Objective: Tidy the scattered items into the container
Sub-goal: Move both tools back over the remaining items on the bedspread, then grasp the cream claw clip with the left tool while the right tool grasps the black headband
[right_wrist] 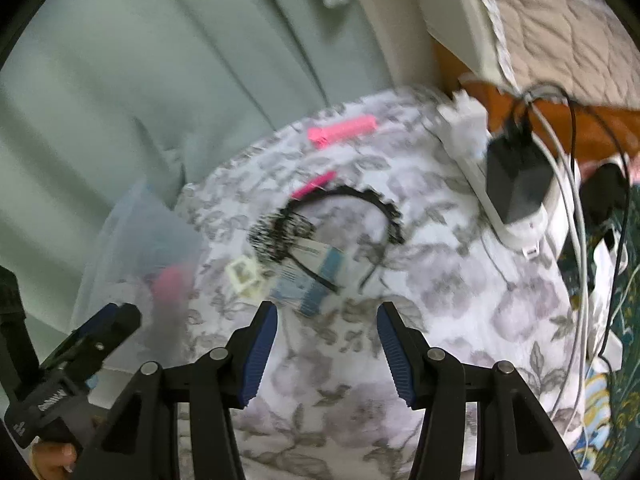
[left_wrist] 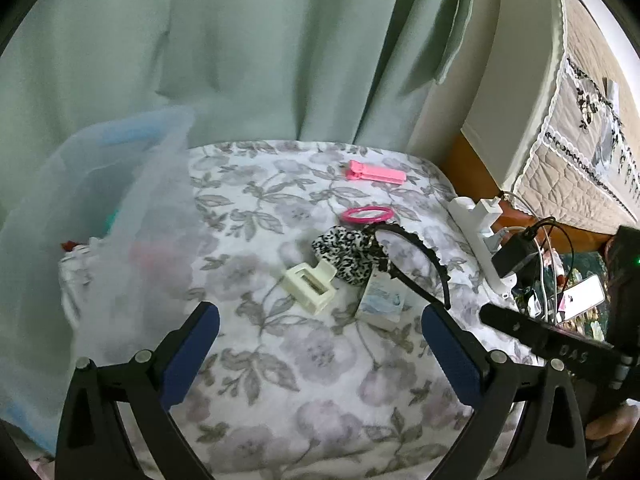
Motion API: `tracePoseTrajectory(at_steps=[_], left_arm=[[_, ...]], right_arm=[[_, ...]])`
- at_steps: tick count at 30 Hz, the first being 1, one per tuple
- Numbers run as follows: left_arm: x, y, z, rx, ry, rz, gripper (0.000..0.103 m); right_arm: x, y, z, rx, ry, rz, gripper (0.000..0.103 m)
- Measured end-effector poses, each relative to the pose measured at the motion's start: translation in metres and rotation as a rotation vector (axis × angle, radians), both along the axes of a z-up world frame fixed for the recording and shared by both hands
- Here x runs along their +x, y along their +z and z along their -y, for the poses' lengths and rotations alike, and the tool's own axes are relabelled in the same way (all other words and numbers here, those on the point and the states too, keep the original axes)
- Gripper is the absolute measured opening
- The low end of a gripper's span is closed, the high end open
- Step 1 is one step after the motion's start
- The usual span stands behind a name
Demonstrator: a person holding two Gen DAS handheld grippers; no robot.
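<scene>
Scattered on a floral cloth: a cream hair claw [left_wrist: 309, 287], a leopard-print scrunchie [left_wrist: 352, 254], a black lace headband [left_wrist: 416, 264], a small blue-white packet [left_wrist: 378, 300], a pink ring [left_wrist: 368, 215] and a pink clip [left_wrist: 376, 173]. A translucent plastic container [left_wrist: 112, 232] stands at the left with items inside. My left gripper [left_wrist: 320, 344] is open and empty, short of the claw. My right gripper [right_wrist: 327, 344] is open and empty, just short of the packet [right_wrist: 308, 276]; the headband [right_wrist: 360, 208] and the pink clip [right_wrist: 342, 130] show blurred.
A white power strip [left_wrist: 480, 240] with a black charger [right_wrist: 516, 180] and cables lies at the right edge of the cloth. A phone [left_wrist: 584, 296] lies beyond it. A green curtain [left_wrist: 240, 60] hangs behind. A quilted white appliance [left_wrist: 540, 100] stands at the right.
</scene>
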State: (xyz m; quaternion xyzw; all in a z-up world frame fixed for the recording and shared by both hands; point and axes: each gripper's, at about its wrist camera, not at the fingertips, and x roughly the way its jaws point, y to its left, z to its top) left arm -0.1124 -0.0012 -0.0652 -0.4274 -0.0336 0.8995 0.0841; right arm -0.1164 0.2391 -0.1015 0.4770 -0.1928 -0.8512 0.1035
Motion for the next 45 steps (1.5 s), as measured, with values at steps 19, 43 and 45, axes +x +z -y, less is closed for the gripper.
tracePoseTrajectory(at_steps=[19, 43, 45], left_arm=[[-0.069, -0.076, -0.021, -0.118, 0.009, 0.195, 0.101], [-0.119, -0.118, -0.016, -0.090, 0.056, 0.278, 0.058], [-0.119, -0.117, -0.014, -0.078, 0.059, 0.275, 0.058]], right_arm=[[-0.056, -0.020, 0.037, 0.054, 0.129, 0.027, 0.056], [-0.127, -0.042, 0.086, 0.072, 0.197, 0.052, 0.032], [-0.126, -0.043, 0.083, 0.058, 0.192, 0.053, 0.031]])
